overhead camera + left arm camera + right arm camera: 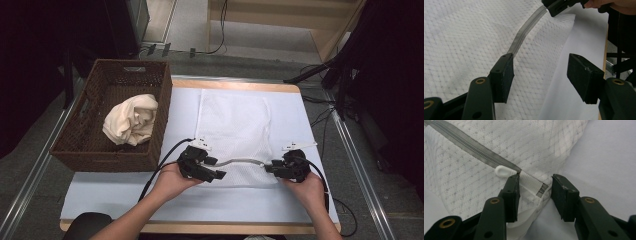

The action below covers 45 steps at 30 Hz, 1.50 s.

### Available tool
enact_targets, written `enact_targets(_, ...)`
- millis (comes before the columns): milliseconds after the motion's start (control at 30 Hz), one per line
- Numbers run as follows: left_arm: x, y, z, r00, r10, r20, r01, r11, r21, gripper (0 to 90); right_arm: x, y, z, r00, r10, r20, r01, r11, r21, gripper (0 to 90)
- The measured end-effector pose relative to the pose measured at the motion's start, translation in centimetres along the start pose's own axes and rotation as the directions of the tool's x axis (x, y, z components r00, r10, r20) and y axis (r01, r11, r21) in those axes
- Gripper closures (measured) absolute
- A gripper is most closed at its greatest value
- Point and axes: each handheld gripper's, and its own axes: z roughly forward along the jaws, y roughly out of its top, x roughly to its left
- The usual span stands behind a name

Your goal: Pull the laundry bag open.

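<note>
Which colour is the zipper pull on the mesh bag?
White zipper pull, seen best in the right gripper view.

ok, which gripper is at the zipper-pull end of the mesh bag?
The right gripper: the white zipper pull lies just beyond its left jaw. The left gripper sits at the other end of the grey zipper.

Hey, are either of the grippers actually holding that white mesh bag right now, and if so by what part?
Nothing is gripped: both the left gripper and right gripper stand open at the mesh bag's zipper.
</note>
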Motion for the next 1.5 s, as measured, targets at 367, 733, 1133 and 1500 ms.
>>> enact_targets(367,0.0,0.0,0.0,1.0,-0.006,0.003,0.006,1.0,-0.001,38.9,0.7,-0.2,0.3,0.9965,-0.032,0.077,0.034,0.999,-0.015,57.5)
enact_targets(733,0.1,0.1,0.0,0.9997,-0.021,0.011,0.022,0.9997,-0.007,40.2,1.7,0.2,0.5,0.9938,-0.057,0.096,0.055,0.998,0.022,79.4)
enact_targets(1133,0.1,0.1,-0.2,0.9994,-0.024,0.025,0.025,0.9996,-0.015,43.1,1.2,1.0,-0.6,0.9984,0.039,-0.041,-0.039,0.999,0.006,85.6)
enact_targets(1500,0.0,0.2,-0.5,0.9991,-0.029,0.031,0.03,0.9993,-0.023,45.4,3.0,1.7,-1.9,0.9945,0.019,-0.103,-0.024,0.999,-0.046,85.5)
